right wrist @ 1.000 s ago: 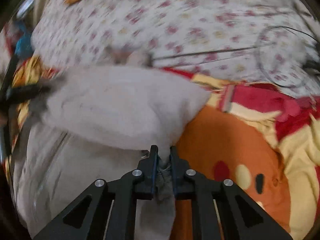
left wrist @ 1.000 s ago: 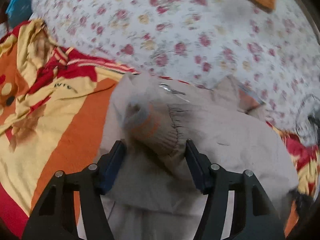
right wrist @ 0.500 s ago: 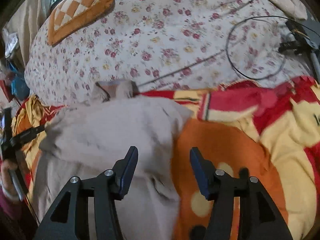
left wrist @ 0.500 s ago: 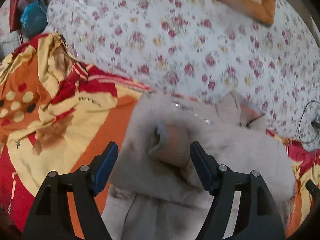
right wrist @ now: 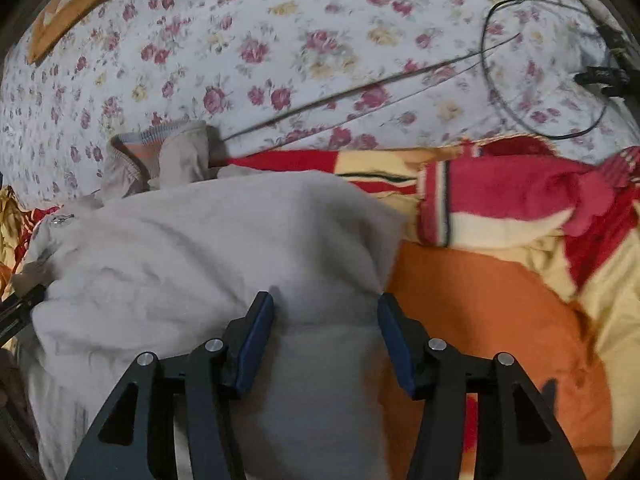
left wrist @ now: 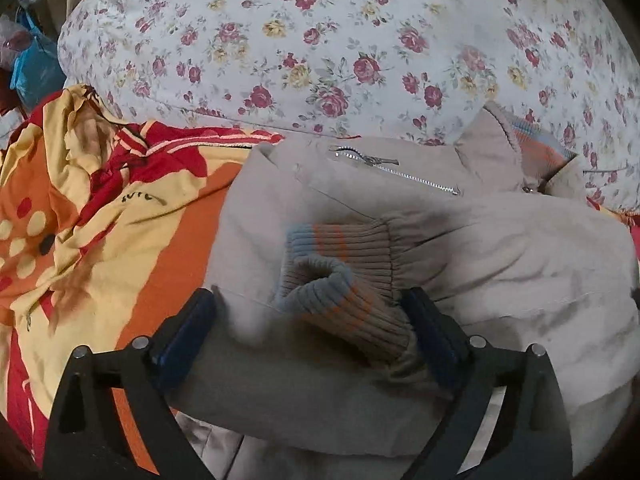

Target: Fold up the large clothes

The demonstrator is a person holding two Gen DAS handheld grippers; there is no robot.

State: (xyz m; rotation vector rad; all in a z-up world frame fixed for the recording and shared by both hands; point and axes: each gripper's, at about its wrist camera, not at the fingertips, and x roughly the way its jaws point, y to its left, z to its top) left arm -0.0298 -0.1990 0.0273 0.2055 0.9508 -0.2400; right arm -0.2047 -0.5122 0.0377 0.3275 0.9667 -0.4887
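Left claw [left wrist: 310, 320] opening wide around ribbed knit cuff [left wrist: 340, 280]; right claw [right wrist: 326, 330] half-spread, empty, over soft beige jacket [right wrist: 200, 248].

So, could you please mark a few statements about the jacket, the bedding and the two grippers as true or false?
1. The beige jacket has a silver zipper. True.
2. The ribbed cuff is plain white. False: it is tan with blue-grey and orange stripes.
3. The right gripper is clamped shut on the jacket. False: its pads stand apart over the cloth.
4. A black cable lies on the floral quilt. True.
5. The jacket lies on a green sheet. False: the sheet is orange, yellow and red.
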